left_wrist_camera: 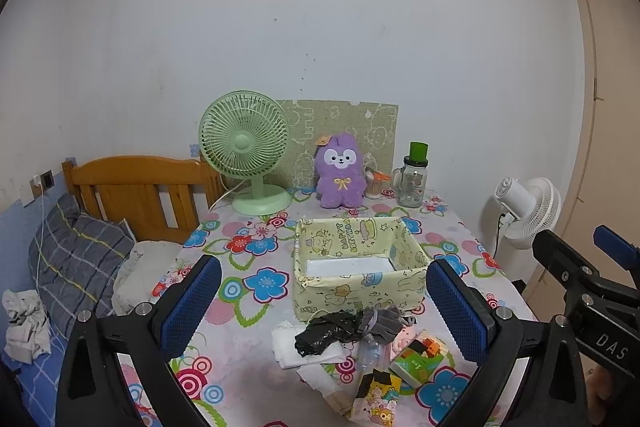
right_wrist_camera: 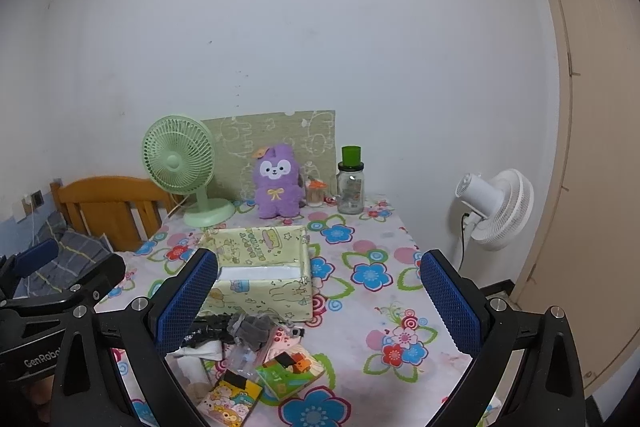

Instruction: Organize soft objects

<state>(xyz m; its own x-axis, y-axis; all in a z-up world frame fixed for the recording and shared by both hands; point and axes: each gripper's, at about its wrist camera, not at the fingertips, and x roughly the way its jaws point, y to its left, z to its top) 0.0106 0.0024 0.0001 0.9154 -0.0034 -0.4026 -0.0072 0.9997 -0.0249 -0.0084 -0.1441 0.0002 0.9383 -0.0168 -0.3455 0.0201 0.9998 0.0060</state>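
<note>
We see a fuzzy purple plush toy (left_wrist_camera: 339, 173); a matt printed tablecloth (left_wrist_camera: 256, 279); a box (left_wrist_camera: 360, 263) wrapped in slightly glossy paper; a crinkled black bag (left_wrist_camera: 326, 337), likely thin plastic; a clear glass jar (left_wrist_camera: 412, 183); a varnished wooden headboard (left_wrist_camera: 136, 187); a smooth green plastic fan (left_wrist_camera: 245, 143).

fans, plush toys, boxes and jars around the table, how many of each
Fans: 2, a green desk fan on the table and a white fan beside it
Plush toys: 1, the purple plush
Boxes: 1, the yellow box
Glass jars: 1, the jar with a green lid
Total: 5
</note>
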